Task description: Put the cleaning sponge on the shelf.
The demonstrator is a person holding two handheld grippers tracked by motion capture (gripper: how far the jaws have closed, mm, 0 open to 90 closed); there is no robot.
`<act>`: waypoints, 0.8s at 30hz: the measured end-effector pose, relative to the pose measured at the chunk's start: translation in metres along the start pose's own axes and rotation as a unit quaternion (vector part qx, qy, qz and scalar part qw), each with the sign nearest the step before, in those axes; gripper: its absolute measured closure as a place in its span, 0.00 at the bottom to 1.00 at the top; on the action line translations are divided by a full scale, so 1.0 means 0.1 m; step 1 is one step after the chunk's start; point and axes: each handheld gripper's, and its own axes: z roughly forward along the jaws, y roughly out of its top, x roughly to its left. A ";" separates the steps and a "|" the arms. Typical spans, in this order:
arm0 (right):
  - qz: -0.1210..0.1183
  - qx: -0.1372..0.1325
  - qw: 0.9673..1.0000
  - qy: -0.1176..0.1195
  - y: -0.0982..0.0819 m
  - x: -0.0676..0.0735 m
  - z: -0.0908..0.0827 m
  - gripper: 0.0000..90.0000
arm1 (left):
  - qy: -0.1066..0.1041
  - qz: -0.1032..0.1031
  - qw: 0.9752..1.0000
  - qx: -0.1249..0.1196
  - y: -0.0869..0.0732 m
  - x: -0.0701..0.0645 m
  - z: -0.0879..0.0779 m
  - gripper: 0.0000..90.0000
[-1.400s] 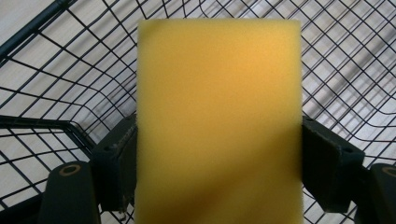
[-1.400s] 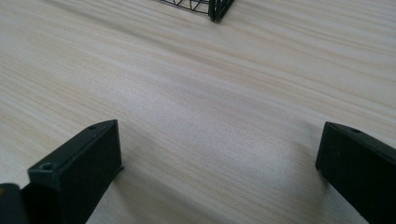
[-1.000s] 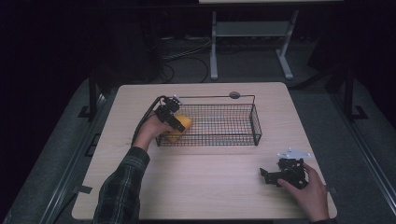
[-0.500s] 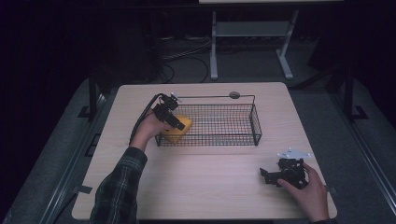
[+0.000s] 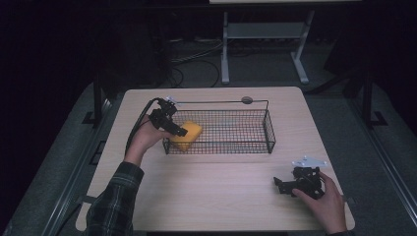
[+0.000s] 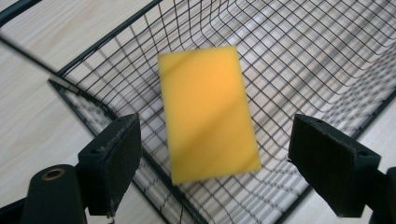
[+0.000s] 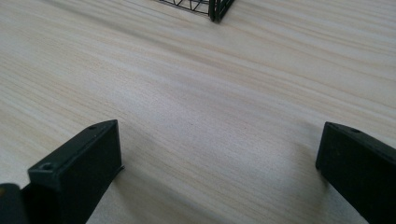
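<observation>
A: Left gripper view: yellow sponge sits over the left-end corner of the wire basket, untouched between the jaws of the left gripper, which are spread wide. Blurred, so I can't tell if it has landed.

B: Noted. Best to lift straight up, clear of the rim. Right gripper is splayed too, low over the bare wooden table, well apart.

You're looking at a yellow-orange sponge in a black wire basket, pale wood table, and you're wearing a plaid sleeve.
</observation>
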 end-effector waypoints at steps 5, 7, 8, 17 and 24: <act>0.000 0.000 1.000 0.000 0.00 0.00 0.00 0.00 | 0.002 -0.005 1.000 -0.015 -0.18 -0.03 -0.15 0.19; 0.000 0.000 1.000 0.000 0.00 0.00 0.00 0.00 | 0.004 -0.006 1.000 -0.023 -0.26 -0.04 -0.21 0.19; 0.000 0.000 1.000 0.000 0.00 0.00 0.00 0.00 | 0.005 -0.007 1.000 -0.027 -0.29 -0.05 -0.23 0.19; 0.000 0.000 1.000 0.000 0.00 0.00 0.00 0.00 | 0.019 -0.012 0.998 -0.051 -0.68 -0.19 -0.40 0.19; 0.000 0.000 1.000 0.000 0.00 0.00 0.00 0.00 | 0.027 -0.010 0.998 -0.060 -0.98 -0.31 -0.45 0.19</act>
